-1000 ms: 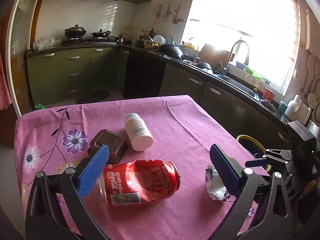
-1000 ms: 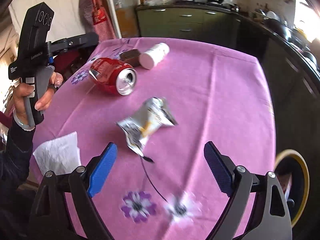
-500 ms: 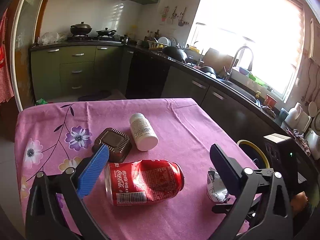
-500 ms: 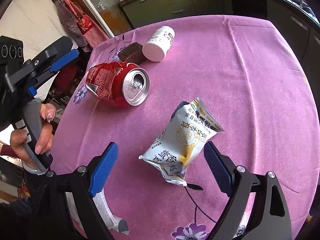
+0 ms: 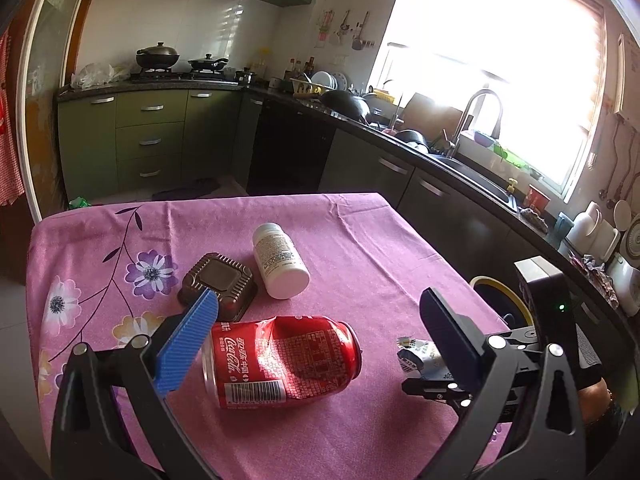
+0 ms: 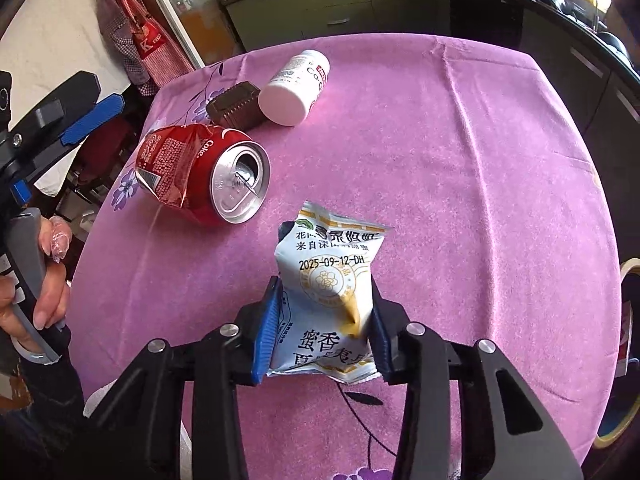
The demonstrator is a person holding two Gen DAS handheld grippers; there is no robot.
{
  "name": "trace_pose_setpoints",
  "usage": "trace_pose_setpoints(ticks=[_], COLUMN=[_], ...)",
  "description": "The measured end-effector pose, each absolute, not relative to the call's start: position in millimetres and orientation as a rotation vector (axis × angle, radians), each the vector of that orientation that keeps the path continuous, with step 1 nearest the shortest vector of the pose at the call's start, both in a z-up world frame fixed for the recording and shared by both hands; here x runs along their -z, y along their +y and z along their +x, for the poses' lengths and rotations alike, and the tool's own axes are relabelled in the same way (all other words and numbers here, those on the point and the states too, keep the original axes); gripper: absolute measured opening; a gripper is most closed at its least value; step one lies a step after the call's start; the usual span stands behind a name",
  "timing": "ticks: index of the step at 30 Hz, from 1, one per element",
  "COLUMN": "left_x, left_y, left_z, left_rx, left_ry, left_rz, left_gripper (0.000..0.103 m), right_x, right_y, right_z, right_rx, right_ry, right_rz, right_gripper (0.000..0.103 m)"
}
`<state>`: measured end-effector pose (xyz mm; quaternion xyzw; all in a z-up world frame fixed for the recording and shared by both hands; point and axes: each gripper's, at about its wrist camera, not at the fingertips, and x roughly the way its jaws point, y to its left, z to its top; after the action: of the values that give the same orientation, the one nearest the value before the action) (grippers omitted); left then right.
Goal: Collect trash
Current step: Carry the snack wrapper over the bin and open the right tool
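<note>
Right tongs: jaws closing on the packet, which lies between them on the pink table; both blue pads press its sides and the foil is creased. Left tongs: spread wide, holding nothing, poised above the dented red can, which lies on its side. Beyond the can lie a white bottle and a brown tray, close together.

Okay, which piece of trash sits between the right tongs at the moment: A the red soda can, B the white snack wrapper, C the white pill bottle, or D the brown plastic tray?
B: the right tongs are closing with both blue pads against the crumpled white snack wrapper.
</note>
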<state>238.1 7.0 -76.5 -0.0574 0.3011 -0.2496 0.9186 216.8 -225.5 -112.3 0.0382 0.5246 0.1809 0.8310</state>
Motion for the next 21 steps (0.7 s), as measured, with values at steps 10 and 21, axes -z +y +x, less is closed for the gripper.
trace_pose_setpoints(ticks=[10, 21], left_x=[76, 76], left_y=[7, 1], left_z=[238, 236], left_rx=[0.516, 0.522], left_ry=[0.621, 0.627], left_rz=[-0.119, -0.099], left_gripper=[0.096, 0.096], right_x=[86, 86], right_y=[-288, -469], right_z=[194, 164], right_rx=[-0.293, 0.157], right_ry=[1.045, 1.026], right_rz=[0.151, 0.254], right_gripper=[0.040, 0.041])
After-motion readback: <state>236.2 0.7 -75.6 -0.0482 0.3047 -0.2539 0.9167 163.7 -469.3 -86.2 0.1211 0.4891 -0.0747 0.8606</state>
